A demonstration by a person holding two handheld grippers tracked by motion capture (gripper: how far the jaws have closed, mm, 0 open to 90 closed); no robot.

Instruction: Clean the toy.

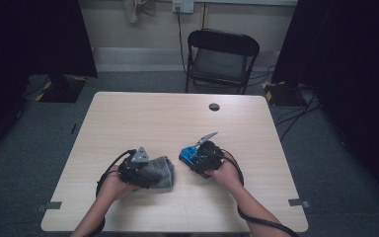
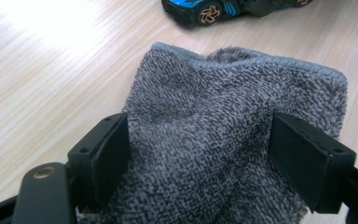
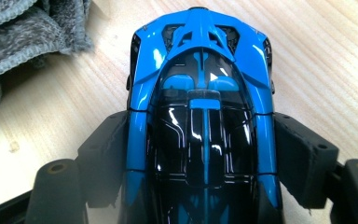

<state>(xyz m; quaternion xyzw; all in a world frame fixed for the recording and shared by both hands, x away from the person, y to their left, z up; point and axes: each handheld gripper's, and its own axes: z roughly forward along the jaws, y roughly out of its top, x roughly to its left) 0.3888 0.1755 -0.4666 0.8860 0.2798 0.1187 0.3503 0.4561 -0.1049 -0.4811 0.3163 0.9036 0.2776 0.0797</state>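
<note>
We see a person at a pale wooden table [image 1: 143, 118] with a gripper in each hand: the left gripper [image 2: 198, 154], near the left of the table, has its jaws pressed against both sides of a bunched grey fleecy cloth [image 2: 223, 140]. Just right of it, the right gripper [image 3: 200, 163] clamps a blue and black toy sports car [image 3: 200, 102] by its flanks, nose pointing toward the cloth. We judge both grasps made, so the next move calls for bringing car and cloth together without loosening either grip.

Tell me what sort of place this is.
Probably a lab or recording room: a bare light wooden table, a black folding chair against the wall, black curtains and cables on grey carpet.
</note>
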